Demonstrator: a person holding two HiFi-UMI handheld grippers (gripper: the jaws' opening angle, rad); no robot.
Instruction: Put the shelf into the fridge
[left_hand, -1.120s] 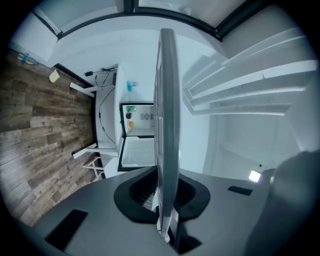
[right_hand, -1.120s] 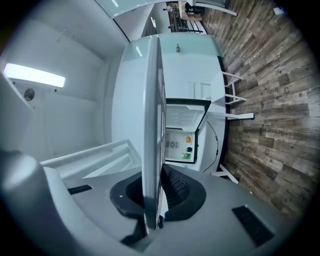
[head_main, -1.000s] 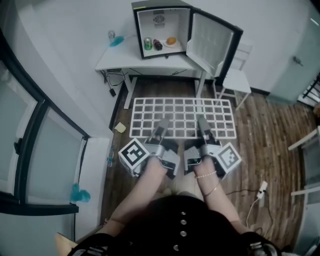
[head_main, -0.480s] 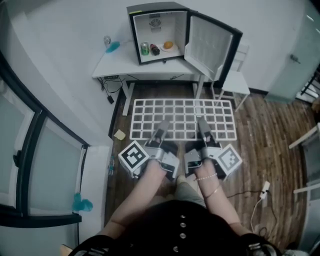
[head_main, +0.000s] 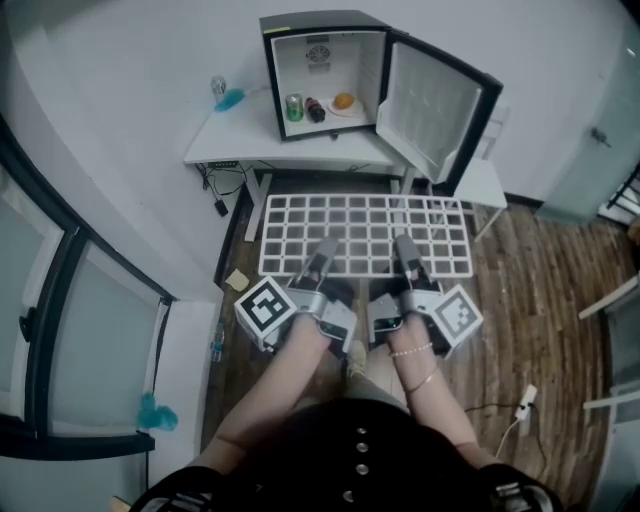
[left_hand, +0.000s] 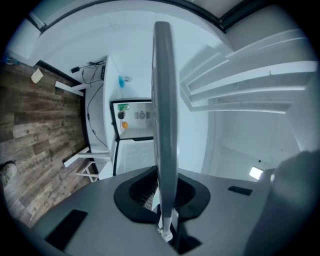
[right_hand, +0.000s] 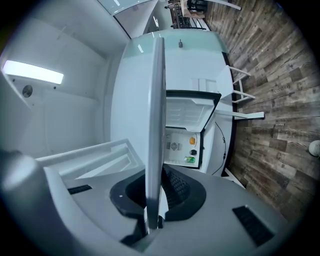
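In the head view a white wire-grid shelf (head_main: 365, 234) is carried level in front of me, both grippers clamped on its near edge. My left gripper (head_main: 322, 258) is shut on the shelf left of centre, my right gripper (head_main: 406, 256) is shut on it right of centre. The small black fridge (head_main: 325, 72) stands on a white table (head_main: 230, 148) ahead, its door (head_main: 432, 106) swung open to the right. Each gripper view shows the shelf edge-on (left_hand: 165, 125) (right_hand: 156, 125) between the jaws, with the fridge (left_hand: 132, 120) (right_hand: 185, 142) beyond.
Inside the fridge sit a green can (head_main: 294, 107), a dark bottle (head_main: 314, 108) and an orange item on a plate (head_main: 344, 102). A can and a blue object (head_main: 224, 92) lie on the table. A white chair (head_main: 478, 180) stands right of the table. A power strip (head_main: 524, 400) lies on the wood floor.
The fridge and table appear closer and slightly lower in the head view. Both grippers keep the same hold on the shelf.
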